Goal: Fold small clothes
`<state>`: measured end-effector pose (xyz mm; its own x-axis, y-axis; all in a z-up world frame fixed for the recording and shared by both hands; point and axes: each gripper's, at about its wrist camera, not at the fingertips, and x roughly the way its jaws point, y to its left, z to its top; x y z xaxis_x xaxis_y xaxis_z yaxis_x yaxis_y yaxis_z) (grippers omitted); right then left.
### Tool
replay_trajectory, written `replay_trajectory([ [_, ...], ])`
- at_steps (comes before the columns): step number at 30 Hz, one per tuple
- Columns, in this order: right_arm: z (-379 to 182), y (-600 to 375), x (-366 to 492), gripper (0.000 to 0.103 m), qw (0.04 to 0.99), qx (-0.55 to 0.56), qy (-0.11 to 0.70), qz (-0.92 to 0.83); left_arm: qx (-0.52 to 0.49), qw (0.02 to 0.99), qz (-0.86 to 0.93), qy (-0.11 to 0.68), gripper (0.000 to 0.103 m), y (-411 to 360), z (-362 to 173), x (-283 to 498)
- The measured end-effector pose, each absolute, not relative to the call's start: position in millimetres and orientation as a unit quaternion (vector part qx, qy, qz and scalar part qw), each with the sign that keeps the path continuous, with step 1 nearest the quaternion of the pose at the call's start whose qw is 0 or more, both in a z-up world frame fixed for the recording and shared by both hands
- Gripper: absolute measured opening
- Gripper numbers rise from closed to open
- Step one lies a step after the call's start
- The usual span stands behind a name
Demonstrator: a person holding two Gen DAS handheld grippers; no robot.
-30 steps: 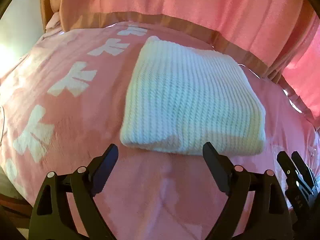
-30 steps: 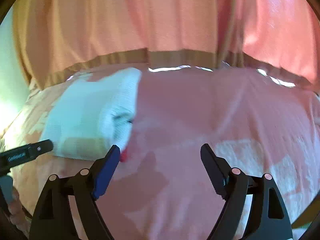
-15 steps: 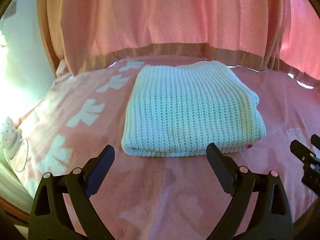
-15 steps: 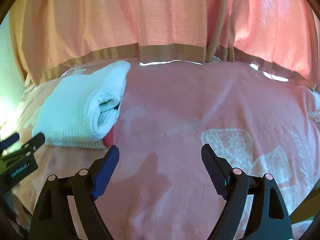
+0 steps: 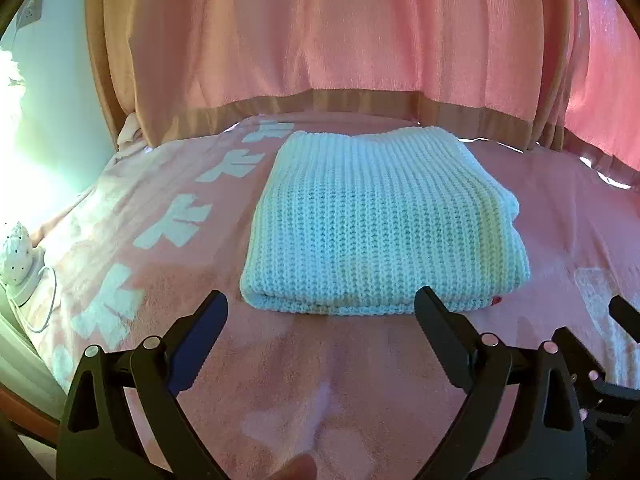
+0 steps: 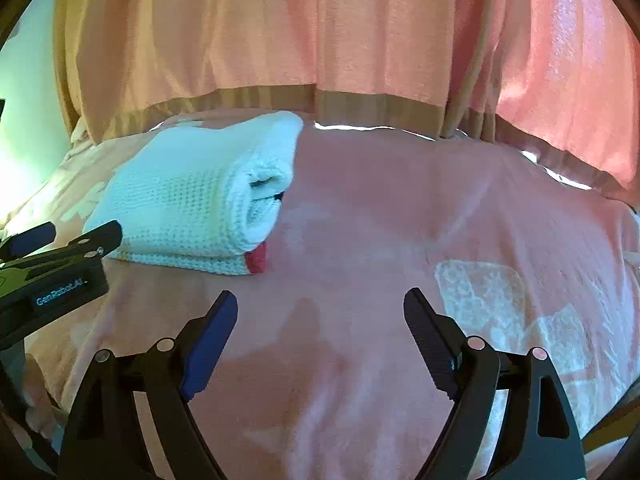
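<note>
A white knitted garment (image 5: pixel 380 224) lies folded into a neat thick rectangle on the pink blanket (image 5: pixel 320 360). My left gripper (image 5: pixel 322 304) hovers just in front of its near edge, open, with nothing between the fingers. In the right wrist view the same folded garment (image 6: pixel 192 200) sits at the left, its layered end facing me, with a small red tag (image 6: pixel 256 260) at its corner. My right gripper (image 6: pixel 320 304) is open over bare blanket (image 6: pixel 400 208), to the right of the garment and apart from it. The left gripper's body (image 6: pixel 52 272) shows at the left edge.
Pink curtains (image 5: pixel 340 32) with a tan hem hang behind the surface. White printed shapes (image 5: pixel 176 224) run along the blanket's left side. A small white dotted object (image 5: pixel 16 252) with a cord sits at the far left edge. Part of the other gripper (image 5: pixel 592 368) shows at lower right.
The left view has swung so the garment sits squarely ahead instead of tilted, and the left jaws stand slightly wider. The right view has sharpened and drawn slightly nearer the blanket.
</note>
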<state>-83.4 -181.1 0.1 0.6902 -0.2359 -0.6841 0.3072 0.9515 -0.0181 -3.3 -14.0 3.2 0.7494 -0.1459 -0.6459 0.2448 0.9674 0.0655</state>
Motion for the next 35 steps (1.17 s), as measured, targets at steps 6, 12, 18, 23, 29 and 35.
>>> replay_trajectory([
  [6,-3,-180,-81,0.083,0.915,0.062,0.371,-0.147,0.084,0.935,-0.106,0.328,0.092,-16,4,-7],
  [12,-5,-184,-79,0.083,0.911,0.084,0.374,-0.151,0.089,0.932,-0.106,0.335,0.098,-18,2,-7],
  [18,-6,-182,-75,0.083,0.912,0.082,0.375,-0.147,0.091,0.935,-0.103,0.326,0.098,-15,0,-10],
  [23,-6,-178,-73,0.083,0.913,0.075,0.375,-0.144,0.1,0.938,-0.101,0.316,0.098,-15,-2,-14],
  [29,-6,-176,-71,0.083,0.915,0.069,0.372,-0.143,0.102,0.936,-0.107,0.319,0.098,-17,-2,-15],
  [35,-5,-175,-69,0.083,0.916,0.074,0.369,-0.142,0.102,0.938,-0.102,0.316,0.098,-18,-3,-17],
])
